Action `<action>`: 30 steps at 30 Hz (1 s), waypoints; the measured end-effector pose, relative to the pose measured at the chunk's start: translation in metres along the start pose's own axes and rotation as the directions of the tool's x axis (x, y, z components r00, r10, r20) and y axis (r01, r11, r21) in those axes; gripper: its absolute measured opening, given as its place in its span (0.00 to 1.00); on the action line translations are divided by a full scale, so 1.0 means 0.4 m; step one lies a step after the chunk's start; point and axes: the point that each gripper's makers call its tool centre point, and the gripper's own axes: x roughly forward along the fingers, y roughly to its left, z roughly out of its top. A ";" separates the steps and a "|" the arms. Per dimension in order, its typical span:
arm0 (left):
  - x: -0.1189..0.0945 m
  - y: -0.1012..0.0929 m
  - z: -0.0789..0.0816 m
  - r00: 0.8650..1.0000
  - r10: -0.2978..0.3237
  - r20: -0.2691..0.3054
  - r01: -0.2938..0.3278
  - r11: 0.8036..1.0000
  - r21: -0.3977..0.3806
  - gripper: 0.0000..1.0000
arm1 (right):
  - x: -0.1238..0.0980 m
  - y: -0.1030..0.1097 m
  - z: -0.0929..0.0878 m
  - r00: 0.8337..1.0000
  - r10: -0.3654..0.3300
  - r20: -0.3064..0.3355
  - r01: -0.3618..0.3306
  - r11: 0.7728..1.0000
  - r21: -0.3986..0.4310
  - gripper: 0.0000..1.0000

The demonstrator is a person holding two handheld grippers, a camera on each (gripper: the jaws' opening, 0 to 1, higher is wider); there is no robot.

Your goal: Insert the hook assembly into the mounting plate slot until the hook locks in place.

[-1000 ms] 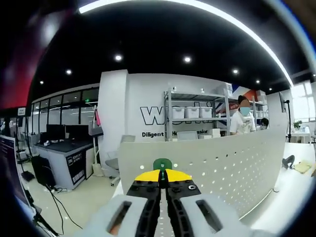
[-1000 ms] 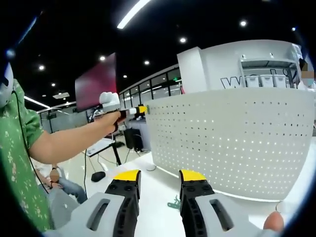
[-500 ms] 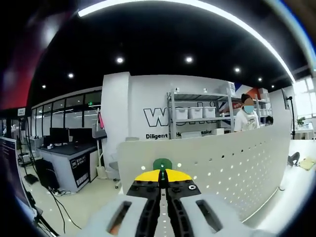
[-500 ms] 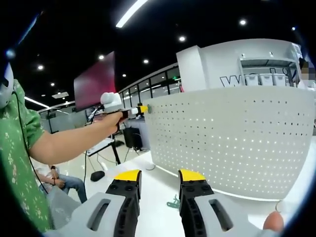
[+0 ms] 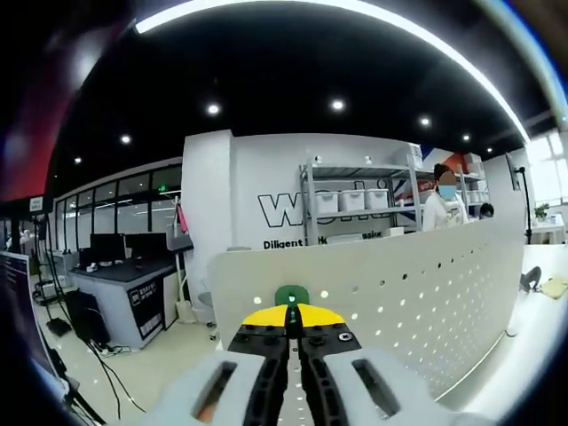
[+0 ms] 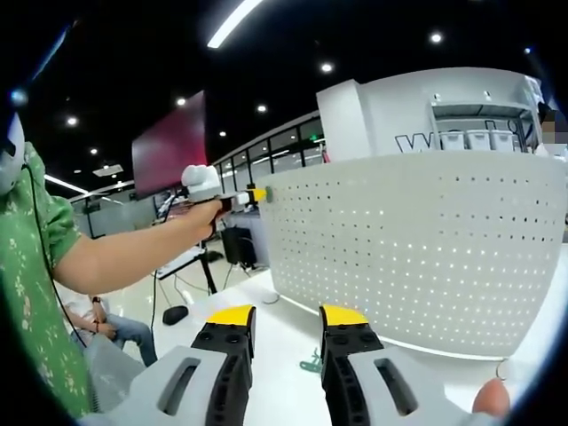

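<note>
In the left gripper view, the left gripper (image 5: 292,312) is clenched on a small green hook (image 5: 292,295), whose rounded top pokes out above the yellow tips. It is pressed against the upper left edge of the white perforated panel (image 5: 417,293). In the right gripper view, the same gripper (image 6: 258,195) is held out on a bare arm (image 6: 133,250) (green patterned sleeve) at the panel (image 6: 417,248). The right gripper (image 6: 286,318) is released, jaws apart, above the white table (image 6: 275,355), where another green piece (image 6: 312,364) lies between them.
</note>
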 end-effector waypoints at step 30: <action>-0.001 0.002 -0.001 1.000 0.021 0.021 -0.020 0.998 -0.059 0.02 | 0.002 0.000 -0.008 1.000 0.002 -0.017 -0.002 1.000 -0.004 0.26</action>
